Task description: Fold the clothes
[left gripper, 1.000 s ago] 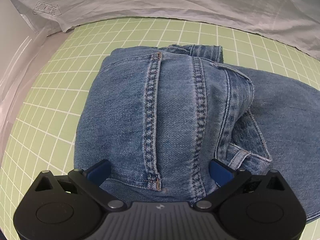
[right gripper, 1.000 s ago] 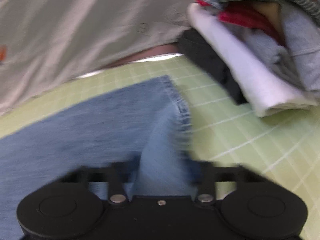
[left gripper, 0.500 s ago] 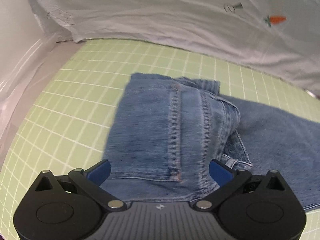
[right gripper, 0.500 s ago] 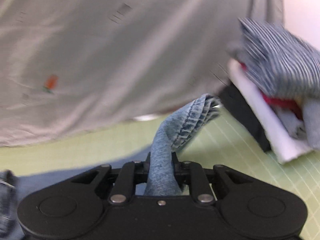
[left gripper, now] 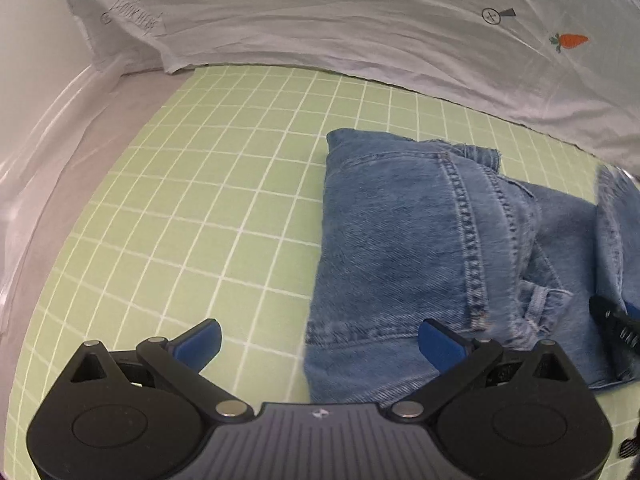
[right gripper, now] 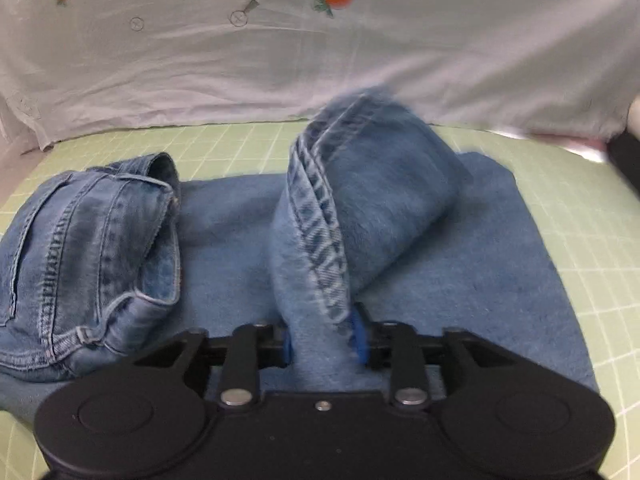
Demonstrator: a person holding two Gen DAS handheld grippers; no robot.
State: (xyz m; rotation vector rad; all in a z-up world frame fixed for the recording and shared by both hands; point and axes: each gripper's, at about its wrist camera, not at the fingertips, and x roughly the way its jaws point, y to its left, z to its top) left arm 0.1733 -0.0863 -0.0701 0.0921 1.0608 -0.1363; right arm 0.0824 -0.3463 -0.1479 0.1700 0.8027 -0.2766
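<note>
Blue jeans (left gripper: 404,240) lie partly folded on the green grid mat (left gripper: 200,208). The waist end is folded over at the left in the right wrist view (right gripper: 88,240). My right gripper (right gripper: 324,340) is shut on the hem end of the jeans leg (right gripper: 360,200) and holds it lifted above the flat leg fabric. My left gripper (left gripper: 320,344) is open and empty, low over the mat at the jeans' near left edge; its right finger (left gripper: 440,346) is over the denim. The right gripper's tip shows at the right edge of the left wrist view (left gripper: 616,320).
A white cloth with carrot prints (left gripper: 360,20) hangs along the back of the mat and shows in the right wrist view (right gripper: 320,40). A pale table edge (left gripper: 40,152) runs on the left. A dark object (right gripper: 628,160) sits at the far right.
My left gripper has pulled back and left off the jeans. My right gripper has closed on the leg hem, lifted it and carried it left toward the waist.
</note>
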